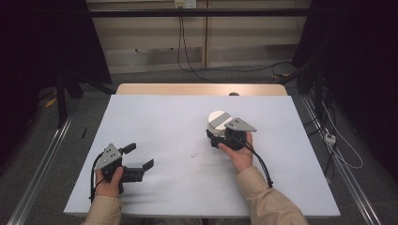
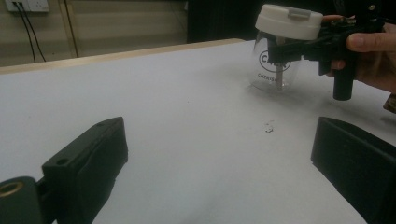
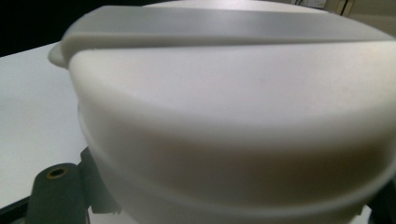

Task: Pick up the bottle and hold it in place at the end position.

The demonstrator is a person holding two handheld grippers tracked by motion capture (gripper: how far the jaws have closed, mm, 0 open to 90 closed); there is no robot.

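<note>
**White tabletop: clear jar held by the right gripper**

White sheeting covers the table [image 1: 155, 122]. A clear jar [image 2: 275, 70] with a white lid [image 2: 288, 21] stands right of centre, apparently rigid, smooth, possibly slippery. The right gripper [image 1: 224, 136] clasps it just under the lid. The left gripper [image 1: 133, 161] rests near-left, jaws apart, empty.

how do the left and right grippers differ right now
The left gripper is open with nothing between its jaws; the right gripper is closed around a clear jar with a white lid.
The left gripper sits near the table's front left; the right gripper is near the middle.
Both are black, hand-held, and carry a grey plate on top.
</note>
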